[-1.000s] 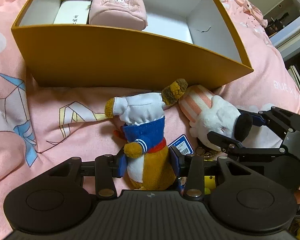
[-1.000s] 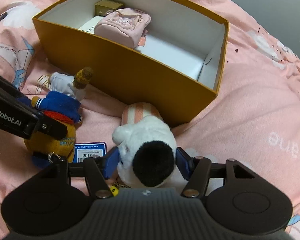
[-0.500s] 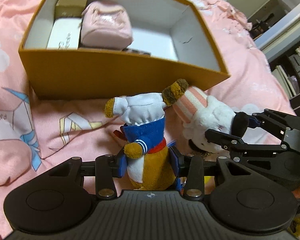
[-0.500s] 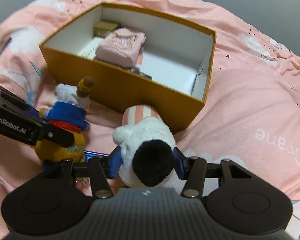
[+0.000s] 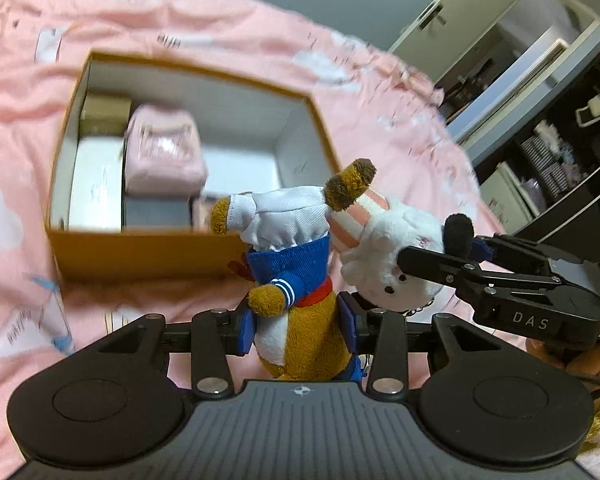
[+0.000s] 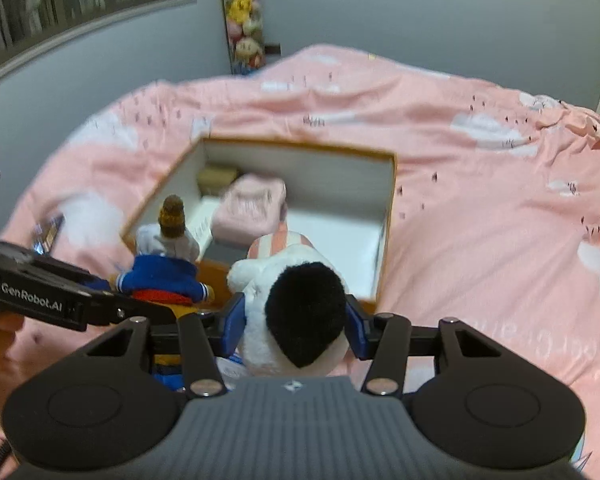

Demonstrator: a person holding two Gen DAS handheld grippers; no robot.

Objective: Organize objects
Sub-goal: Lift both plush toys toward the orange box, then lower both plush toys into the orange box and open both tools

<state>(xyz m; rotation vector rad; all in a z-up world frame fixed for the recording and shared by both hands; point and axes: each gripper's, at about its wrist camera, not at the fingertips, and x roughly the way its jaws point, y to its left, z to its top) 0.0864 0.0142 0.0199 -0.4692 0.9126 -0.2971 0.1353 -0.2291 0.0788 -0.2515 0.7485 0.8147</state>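
My left gripper is shut on a brown plush in a blue-and-white sailor outfit and holds it in the air in front of the orange box. My right gripper is shut on a white plush with a black ear and a pink striped hat, lifted beside it. The white plush shows at the right of the left wrist view, the brown plush at the left of the right wrist view. Both hang above the box's near wall.
Inside the box lie a pink pouch, a white flat box and a small gold box; its right half shows bare white floor. The box rests on a pink bedspread. Shelves stand at the far right.
Both grippers have lifted their plush toys off the bedspread and risen high, so the box now lies further below and the room walls come into view.
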